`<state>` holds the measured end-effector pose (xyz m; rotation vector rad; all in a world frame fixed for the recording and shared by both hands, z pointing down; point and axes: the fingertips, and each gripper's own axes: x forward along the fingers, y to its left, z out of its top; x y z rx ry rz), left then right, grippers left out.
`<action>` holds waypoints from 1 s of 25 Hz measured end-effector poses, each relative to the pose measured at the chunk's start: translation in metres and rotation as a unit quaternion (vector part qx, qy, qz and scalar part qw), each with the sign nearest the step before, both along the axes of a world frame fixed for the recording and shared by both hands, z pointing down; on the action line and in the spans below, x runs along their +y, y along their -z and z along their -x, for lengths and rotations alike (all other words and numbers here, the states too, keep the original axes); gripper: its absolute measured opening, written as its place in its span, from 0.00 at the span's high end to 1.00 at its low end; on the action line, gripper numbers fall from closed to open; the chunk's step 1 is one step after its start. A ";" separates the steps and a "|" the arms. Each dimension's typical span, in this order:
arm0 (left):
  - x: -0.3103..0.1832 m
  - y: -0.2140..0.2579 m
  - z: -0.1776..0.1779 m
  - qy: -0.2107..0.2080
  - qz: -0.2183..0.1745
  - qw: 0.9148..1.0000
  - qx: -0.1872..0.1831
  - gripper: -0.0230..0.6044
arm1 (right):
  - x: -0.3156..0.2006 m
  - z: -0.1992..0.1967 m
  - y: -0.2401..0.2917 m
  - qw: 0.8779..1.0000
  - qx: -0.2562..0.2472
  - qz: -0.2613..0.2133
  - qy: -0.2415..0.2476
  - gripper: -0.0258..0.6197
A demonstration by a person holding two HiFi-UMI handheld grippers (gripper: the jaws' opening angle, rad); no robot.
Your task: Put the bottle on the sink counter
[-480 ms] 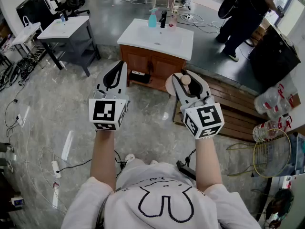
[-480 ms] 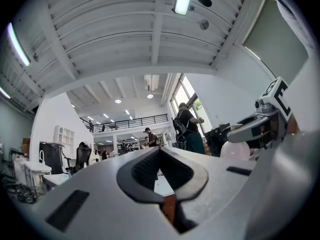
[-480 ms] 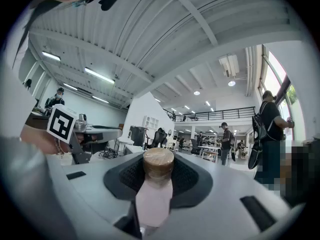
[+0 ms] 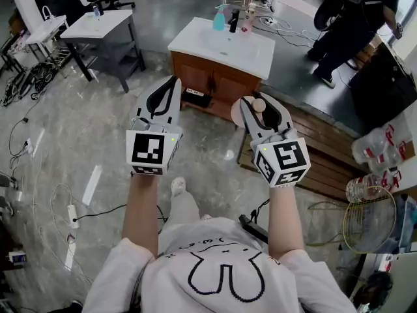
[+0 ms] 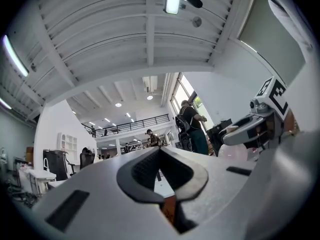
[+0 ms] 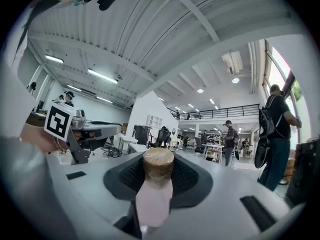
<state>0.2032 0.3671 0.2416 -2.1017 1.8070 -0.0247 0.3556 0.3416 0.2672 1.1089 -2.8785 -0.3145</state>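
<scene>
My right gripper (image 4: 260,104) is shut on a pale pink bottle (image 4: 237,112) with a round wooden cap (image 4: 258,105), held at chest height above the floor. In the right gripper view the bottle (image 6: 156,194) stands up between the jaws, its cap (image 6: 158,163) at their tips. My left gripper (image 4: 171,85) hangs level with it to the left, shut and with nothing in it; its tips meet in the left gripper view (image 5: 160,151). The white sink counter (image 4: 195,41) on a wooden cabinet (image 4: 212,83) stands ahead, beyond both grippers.
A blue soap bottle (image 4: 219,19), a black tap (image 4: 234,21) and a pink bottle (image 4: 247,21) stand at the counter's back edge. A grey table (image 4: 104,25) is at the left, a person in dark clothes (image 4: 352,25) at the back right, wooden boards (image 4: 326,149) right of the cabinet, cables (image 4: 26,83) on the floor.
The person has stepped forward: a shoe now shows below the grippers. Both grippers keep their pose, and the bottle stays in the right one.
</scene>
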 end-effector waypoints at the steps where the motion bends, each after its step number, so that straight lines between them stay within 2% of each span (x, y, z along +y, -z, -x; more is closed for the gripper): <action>1: -0.003 0.000 0.002 0.002 0.001 1.000 0.000 0.95 | -0.004 0.002 -0.001 1.000 -0.001 0.003 0.000 0.74; 5: -0.019 0.004 0.018 0.008 0.001 1.000 0.004 0.95 | -0.021 0.014 0.003 1.000 -0.016 0.016 0.001 0.74; 10: -0.055 0.001 0.047 0.009 -0.001 1.000 0.027 0.95 | -0.054 0.039 0.000 1.000 -0.006 0.010 -0.004 0.74; 13: -0.082 -0.004 0.066 0.005 0.005 1.000 0.028 0.95 | -0.080 0.057 -0.004 1.000 -0.009 0.012 -0.006 0.74; 25: -0.233 -0.009 0.153 -0.031 0.038 0.998 0.036 0.95 | -0.219 0.141 0.000 0.999 -0.004 0.014 -0.035 0.74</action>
